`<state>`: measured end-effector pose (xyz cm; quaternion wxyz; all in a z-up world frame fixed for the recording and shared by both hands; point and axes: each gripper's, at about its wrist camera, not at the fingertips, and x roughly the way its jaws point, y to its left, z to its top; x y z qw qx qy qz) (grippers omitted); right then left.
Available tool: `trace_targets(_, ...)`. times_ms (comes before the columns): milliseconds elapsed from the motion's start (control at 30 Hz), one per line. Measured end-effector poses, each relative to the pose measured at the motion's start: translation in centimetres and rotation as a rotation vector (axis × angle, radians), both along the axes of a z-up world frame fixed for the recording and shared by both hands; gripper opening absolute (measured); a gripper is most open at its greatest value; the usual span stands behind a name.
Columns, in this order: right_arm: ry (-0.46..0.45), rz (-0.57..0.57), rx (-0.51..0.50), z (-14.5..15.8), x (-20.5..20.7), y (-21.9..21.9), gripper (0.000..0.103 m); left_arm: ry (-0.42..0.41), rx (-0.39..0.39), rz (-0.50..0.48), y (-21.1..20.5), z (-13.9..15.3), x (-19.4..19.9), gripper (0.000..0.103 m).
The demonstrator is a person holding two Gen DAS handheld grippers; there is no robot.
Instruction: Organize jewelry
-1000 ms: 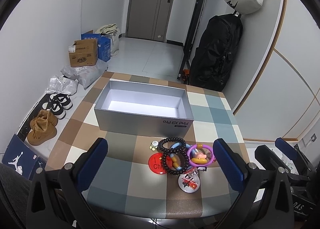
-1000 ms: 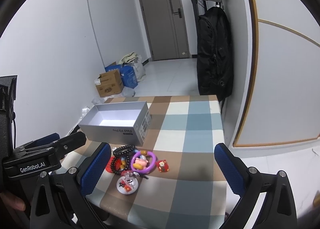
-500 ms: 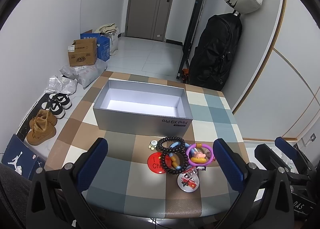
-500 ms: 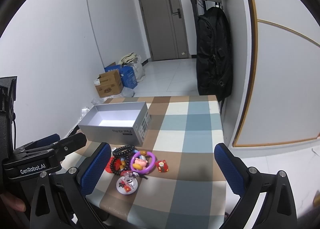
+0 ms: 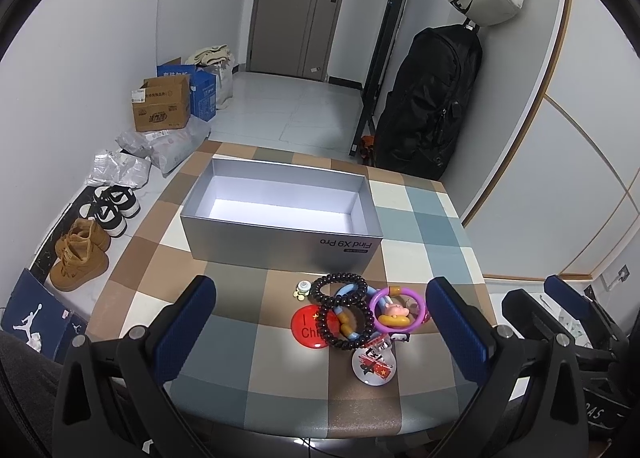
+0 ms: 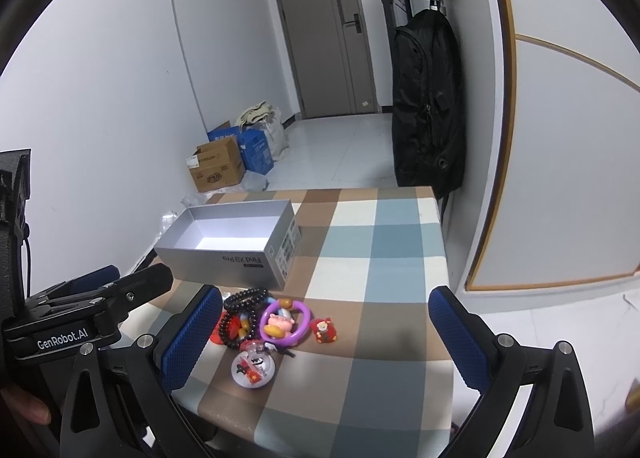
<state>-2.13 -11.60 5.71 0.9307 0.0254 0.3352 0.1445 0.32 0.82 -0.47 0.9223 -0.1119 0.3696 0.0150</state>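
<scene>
A heap of jewelry lies near the front of the checked table: black bead bracelets, a purple ring bracelet with a pink pig charm, a red round badge and a white round badge. An open, empty silver box stands behind the heap. My left gripper is open, hovering in front of the heap. My right gripper is open, with the heap between its fingers in view. A small red charm lies right of the heap.
Shoes and cardboard boxes sit on the floor left of the table. A black backpack hangs by the far right wall. The left gripper's body shows at the left of the right wrist view.
Both grippers have drifted slightly; the heap and box sit a little lower and nearer in view. Nothing was grasped.
</scene>
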Motion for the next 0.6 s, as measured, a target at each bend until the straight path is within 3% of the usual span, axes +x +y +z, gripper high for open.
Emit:
trace_targets(267,0.040,0.008,-0.022,-1.0,0.5,0.6,0.103,0.033,-0.030,-0.015,0.8,-0.5,0.7,0.102)
trace_targets(467,0.184,0.056,0.007,-3.3,1.4,1.2,0.103,0.090,-0.111,0.027,3.8,-1.0,1.8,0.102)
trace_targets(600,0.254,0.114,-0.024,-5.0,1.4,2.7,0.097,0.145,-0.150,0.075,5.7,-2.1,2.5,0.102)
